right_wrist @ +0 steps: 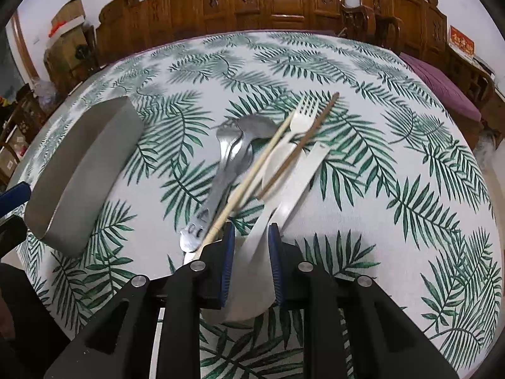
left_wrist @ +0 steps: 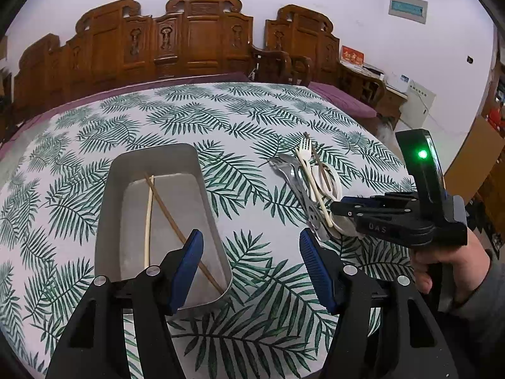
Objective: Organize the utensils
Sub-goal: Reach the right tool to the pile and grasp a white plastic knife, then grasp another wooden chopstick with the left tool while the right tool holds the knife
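Note:
A grey tray [left_wrist: 151, 154] lies on the leaf-print tablecloth with a cream chopstick [left_wrist: 147, 218] and a brown chopstick [left_wrist: 170, 218] crossed inside it. My left gripper [left_wrist: 251, 233] hovers open over the tray's near right corner, nothing between its fingers. To the right is a pile: metal spoon and fork [right_wrist: 233, 154], cream chopstick [right_wrist: 252, 177], brown chopstick [right_wrist: 303, 145], white fork [right_wrist: 304, 113] and other white utensils. My right gripper [right_wrist: 251, 225] is down at the pile's near end. Its jaws stand narrowly apart around a white utensil handle [right_wrist: 257, 237], with a gap at the left pad.
The tray [right_wrist: 79, 170] sits left of the pile. A person's hand [left_wrist: 442, 262] holds the right gripper [left_wrist: 339, 208] at the table's right side. Carved wooden chairs [left_wrist: 195, 38] line the far edge of the table. Purple cushions [left_wrist: 344, 98] lie beyond it.

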A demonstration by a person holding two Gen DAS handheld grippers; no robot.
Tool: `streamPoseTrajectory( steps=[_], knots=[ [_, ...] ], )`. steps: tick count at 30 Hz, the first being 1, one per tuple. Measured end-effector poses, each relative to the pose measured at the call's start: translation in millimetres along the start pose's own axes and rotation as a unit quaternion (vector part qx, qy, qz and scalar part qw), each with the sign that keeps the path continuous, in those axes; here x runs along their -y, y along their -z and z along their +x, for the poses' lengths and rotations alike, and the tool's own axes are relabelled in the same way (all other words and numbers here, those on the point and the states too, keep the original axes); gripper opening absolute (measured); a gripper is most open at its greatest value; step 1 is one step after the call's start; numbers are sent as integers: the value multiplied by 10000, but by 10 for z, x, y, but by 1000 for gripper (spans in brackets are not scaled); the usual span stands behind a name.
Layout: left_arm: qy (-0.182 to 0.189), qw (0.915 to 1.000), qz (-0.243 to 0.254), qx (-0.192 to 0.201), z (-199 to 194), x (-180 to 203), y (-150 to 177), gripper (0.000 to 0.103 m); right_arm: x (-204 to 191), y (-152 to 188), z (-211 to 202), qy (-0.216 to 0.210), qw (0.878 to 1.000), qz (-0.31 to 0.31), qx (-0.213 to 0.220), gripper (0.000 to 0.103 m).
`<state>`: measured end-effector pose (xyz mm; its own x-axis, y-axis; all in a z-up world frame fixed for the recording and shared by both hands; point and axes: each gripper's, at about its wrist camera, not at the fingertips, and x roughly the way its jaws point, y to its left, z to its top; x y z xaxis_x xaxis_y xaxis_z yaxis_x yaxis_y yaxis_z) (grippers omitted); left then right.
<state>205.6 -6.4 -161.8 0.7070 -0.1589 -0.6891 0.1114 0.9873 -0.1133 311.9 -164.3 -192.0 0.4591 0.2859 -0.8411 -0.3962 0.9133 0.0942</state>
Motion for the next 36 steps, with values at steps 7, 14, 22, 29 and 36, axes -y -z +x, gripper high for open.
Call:
streamPoseTrajectory(
  steps=[7, 14, 22, 29, 36],
  knots=[
    [-46, 10000, 43, -26, 25, 46, 9, 60, 74, 8, 28, 60, 9999, -13, -97, 10],
    [-65, 9999, 98, -56, 99, 140, -6, 60, 241, 13, -96, 29, 9999, 105, 91, 4],
    [-97, 9992, 345, -183, 189, 329, -82, 60, 418, -15, -297, -136, 9985, 209, 490, 4],
    [-106, 9975, 627, -296, 375, 496, -250, 60, 572, -55, -375, -21, 9973, 276, 681, 4],
    [166, 9962, 707, -491, 783, 695, -519, 45, 728, -93, -364, -52, 9964, 463, 708, 4]
  ],
)
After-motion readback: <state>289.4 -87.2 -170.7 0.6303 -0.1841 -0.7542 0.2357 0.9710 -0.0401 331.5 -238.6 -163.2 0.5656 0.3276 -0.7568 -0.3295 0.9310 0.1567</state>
